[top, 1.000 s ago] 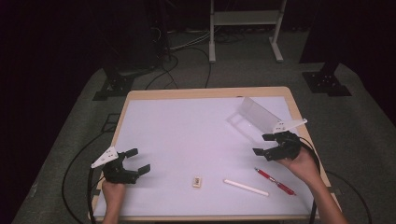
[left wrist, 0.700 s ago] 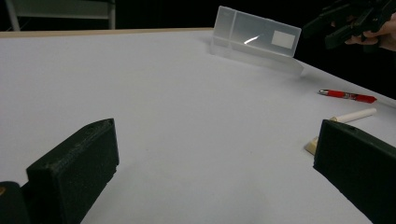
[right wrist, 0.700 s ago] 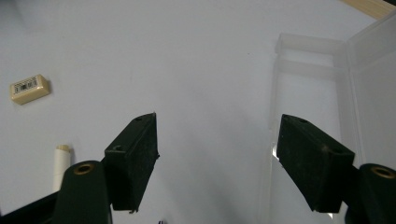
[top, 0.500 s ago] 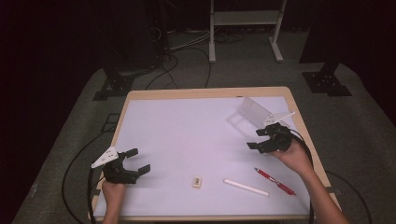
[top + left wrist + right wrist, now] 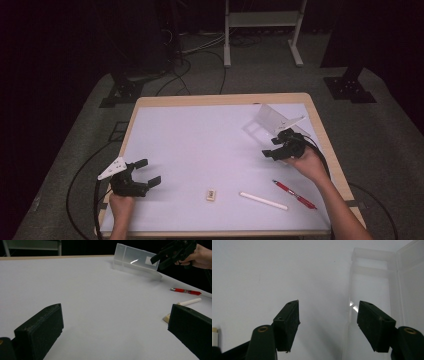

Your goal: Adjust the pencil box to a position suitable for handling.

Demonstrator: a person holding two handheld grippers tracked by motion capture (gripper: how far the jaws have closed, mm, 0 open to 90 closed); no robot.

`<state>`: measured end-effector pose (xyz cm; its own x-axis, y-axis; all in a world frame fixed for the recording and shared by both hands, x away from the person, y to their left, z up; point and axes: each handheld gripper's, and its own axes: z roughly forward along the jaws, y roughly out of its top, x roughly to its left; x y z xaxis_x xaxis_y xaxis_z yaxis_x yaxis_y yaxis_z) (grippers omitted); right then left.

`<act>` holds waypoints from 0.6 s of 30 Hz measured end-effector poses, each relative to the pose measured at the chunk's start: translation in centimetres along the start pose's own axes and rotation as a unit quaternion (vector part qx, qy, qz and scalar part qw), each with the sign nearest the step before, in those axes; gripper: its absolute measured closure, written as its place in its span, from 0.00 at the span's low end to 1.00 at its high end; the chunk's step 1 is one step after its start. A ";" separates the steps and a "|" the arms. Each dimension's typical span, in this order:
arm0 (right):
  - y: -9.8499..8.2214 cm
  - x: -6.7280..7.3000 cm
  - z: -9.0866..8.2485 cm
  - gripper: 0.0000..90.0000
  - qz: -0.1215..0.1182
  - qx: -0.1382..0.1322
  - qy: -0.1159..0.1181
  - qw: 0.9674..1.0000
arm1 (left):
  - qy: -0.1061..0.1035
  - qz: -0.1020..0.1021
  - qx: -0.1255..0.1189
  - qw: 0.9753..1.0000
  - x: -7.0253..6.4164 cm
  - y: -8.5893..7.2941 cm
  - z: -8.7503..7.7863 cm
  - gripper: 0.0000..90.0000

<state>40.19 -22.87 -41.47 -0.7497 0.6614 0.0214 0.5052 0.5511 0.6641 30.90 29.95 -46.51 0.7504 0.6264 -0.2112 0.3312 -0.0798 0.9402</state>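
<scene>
The clear, oblong plastic case lay open near the far right corner of the white-covered worktop, its lid tilted up. The right tool hovered just at the case's near edge, its jaws spread but having just been closing in, with the thin clear wall of the tray standing between them in the right gripper view, the pads not yet pressing on it. The step looked like a first grip on the case, and doing it well probably meant lining the jaws squarely over that wall, one pad inside and one outside, before closing, since see-through plastic is slippery and light and could skid away under a glancing touch. A low, slow approach would suit it. The left tool rested near the front left of the worktop, released and gripping nothing. The red pen, the white chalk-like stick and the small cream eraser block lay along the front edge, well apart from the case, untouched.
</scene>
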 end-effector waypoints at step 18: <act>0.4 -1.2 1.9 0.51 0.008 0.033 -0.022 0.999 | 0.000 0.001 0.002 1.000 0.0 0.0 0.0 0.00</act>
<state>42.13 -22.52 -42.64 -0.7221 0.6917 -0.0015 0.5455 0.5708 0.6136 30.87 29.91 -46.52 0.7512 0.6258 -0.2099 0.3324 -0.0839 0.9394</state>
